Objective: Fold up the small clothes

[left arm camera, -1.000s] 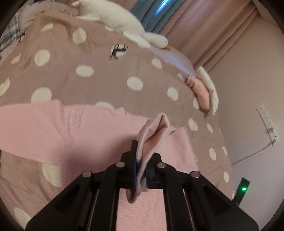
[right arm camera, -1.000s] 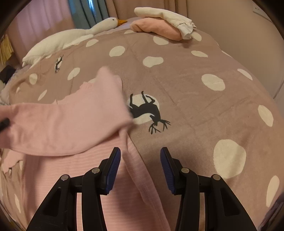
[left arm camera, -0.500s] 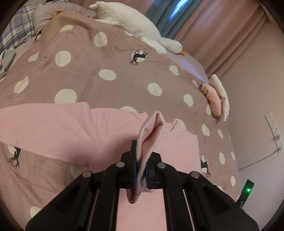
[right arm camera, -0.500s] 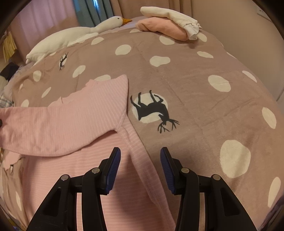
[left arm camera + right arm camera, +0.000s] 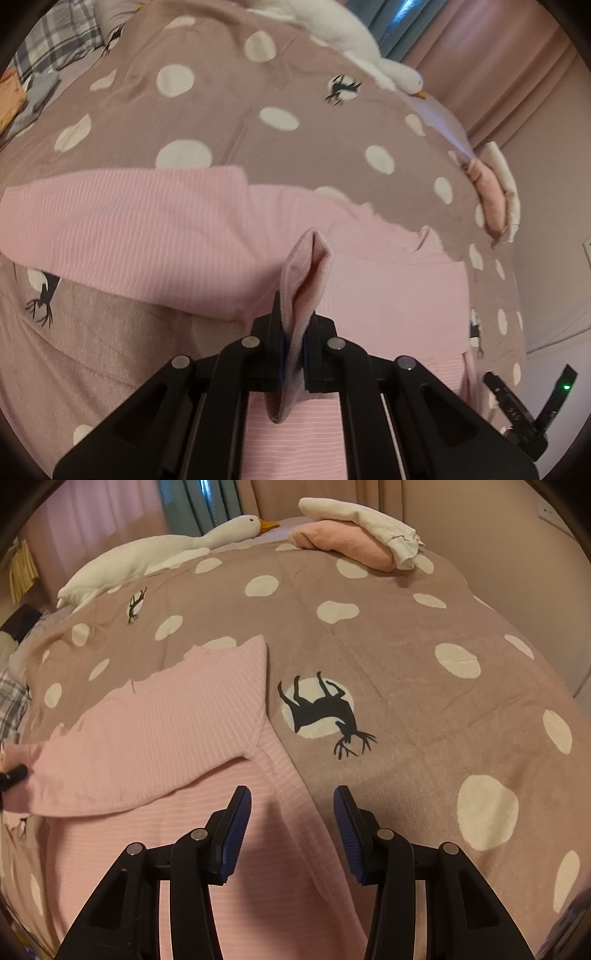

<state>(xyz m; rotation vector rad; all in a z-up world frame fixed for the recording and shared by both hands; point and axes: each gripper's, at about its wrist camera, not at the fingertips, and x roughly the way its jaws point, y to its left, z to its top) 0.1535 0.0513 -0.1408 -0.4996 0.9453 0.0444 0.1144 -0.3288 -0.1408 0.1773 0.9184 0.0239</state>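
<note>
A pink striped long-sleeved top [image 5: 155, 738] lies flat on the brown spotted bedspread [image 5: 406, 657]. One sleeve [image 5: 129, 225] is laid across the top's body. My left gripper [image 5: 293, 326] is shut on that sleeve's cuff [image 5: 308, 258], which sticks up folded between the pads, low over the body of the top [image 5: 391, 299]. In the right wrist view the cuff end reaches the far left edge, where a black fingertip [image 5: 14, 773] shows. My right gripper [image 5: 291, 812] stands open above the top's right side seam, with nothing between its blue pads.
A white plush goose [image 5: 155, 554] lies along the far side of the bed. A stack of folded pink and white clothes [image 5: 354, 539] sits at the far right corner. A plaid pillow [image 5: 55, 48] is at the far left. A black device with a green light [image 5: 554, 395] shows at the bed's right edge.
The left gripper has come down and across with the cuff. The sleeve, lifted a second ago, now lies flat over the top's body. The right gripper has stayed put.
</note>
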